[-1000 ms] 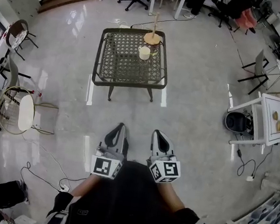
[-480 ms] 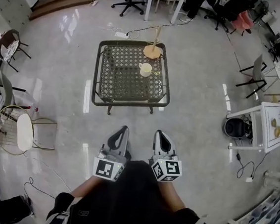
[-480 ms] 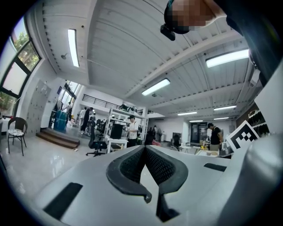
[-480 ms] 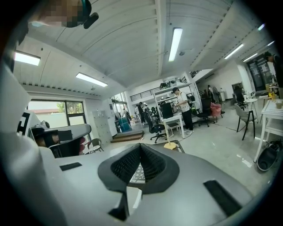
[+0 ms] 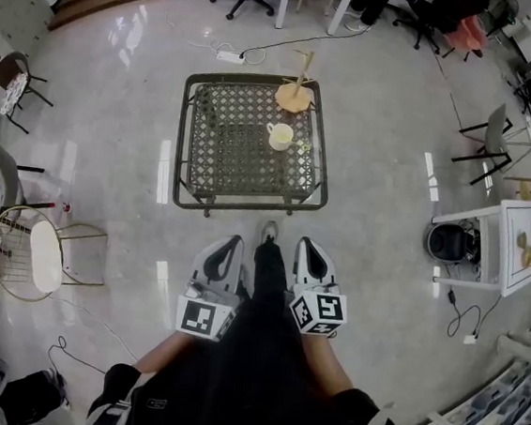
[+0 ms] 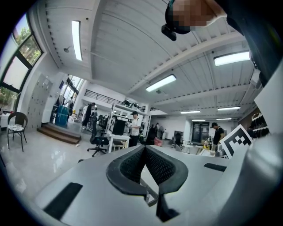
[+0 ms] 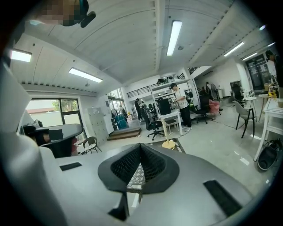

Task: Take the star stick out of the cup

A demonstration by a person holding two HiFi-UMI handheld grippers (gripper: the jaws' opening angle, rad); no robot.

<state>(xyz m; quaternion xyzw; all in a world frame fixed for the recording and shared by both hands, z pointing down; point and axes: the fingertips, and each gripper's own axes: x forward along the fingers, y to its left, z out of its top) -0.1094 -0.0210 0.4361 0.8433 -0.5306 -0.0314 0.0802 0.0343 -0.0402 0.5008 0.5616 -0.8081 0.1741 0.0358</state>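
Observation:
A cream cup [image 5: 280,137] stands on the dark lattice table [image 5: 241,171], towards its far right. A small greenish bit pokes out at the cup's right side; the star stick is too small to make out. Behind the cup is a wooden stand [image 5: 295,95] with an upright peg, also seen as the stand [image 7: 168,143] in the right gripper view. My left gripper [image 5: 232,243] and right gripper [image 5: 305,245] are held side by side over the floor, well short of the table. Both are shut with nothing in them. A leg and shoe [image 5: 269,232] show between them.
A round-seated wire chair [image 5: 40,249] is at the left, and a white side table [image 5: 508,242] with a black bin [image 5: 448,242] is at the right. Office chairs, desks and people fill the far end. Cables lie on the floor.
The table has come nearer in the head view. A leg and shoe have stepped forward between the grippers. Both grippers stay shut and held as before.

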